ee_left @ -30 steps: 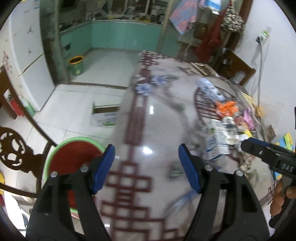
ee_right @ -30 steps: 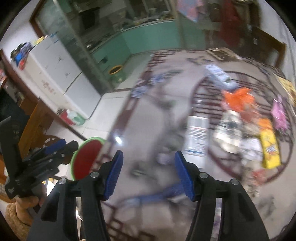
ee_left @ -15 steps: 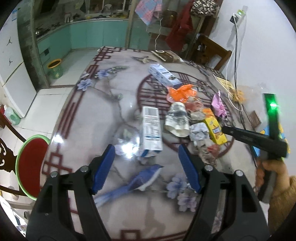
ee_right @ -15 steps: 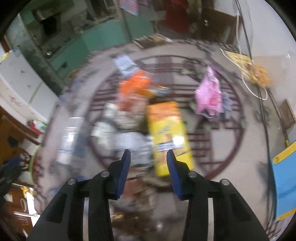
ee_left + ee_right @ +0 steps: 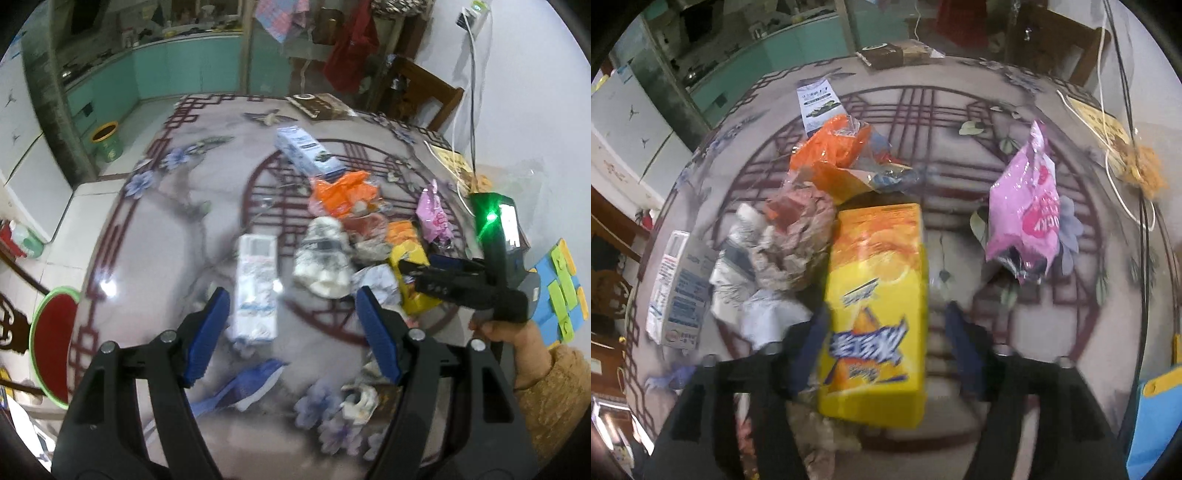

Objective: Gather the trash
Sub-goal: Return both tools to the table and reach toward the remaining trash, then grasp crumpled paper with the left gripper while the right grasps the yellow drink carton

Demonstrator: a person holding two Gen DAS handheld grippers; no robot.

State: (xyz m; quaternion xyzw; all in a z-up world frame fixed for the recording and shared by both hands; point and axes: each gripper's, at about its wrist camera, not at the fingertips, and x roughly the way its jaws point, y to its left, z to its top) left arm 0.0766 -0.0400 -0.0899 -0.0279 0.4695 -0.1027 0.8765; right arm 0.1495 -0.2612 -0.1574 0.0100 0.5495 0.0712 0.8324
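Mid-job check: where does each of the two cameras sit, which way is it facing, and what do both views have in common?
Left wrist: on the left gripper, open, tilted down over the patterned table; the person's right hand shows with the right gripper.
Right wrist: on the right gripper, steeply down; jaws opening around the yellow snack box, not pressing it.
Shared: yellow snack box, orange wrapper, pink bag, white-blue carton.

My left gripper [image 5: 293, 330] pointed steeply down, jaws apart and empty. At its three o'clock, my right hand [image 5: 517, 334] gripped the right gripper [image 5: 886, 341], jaws opening.
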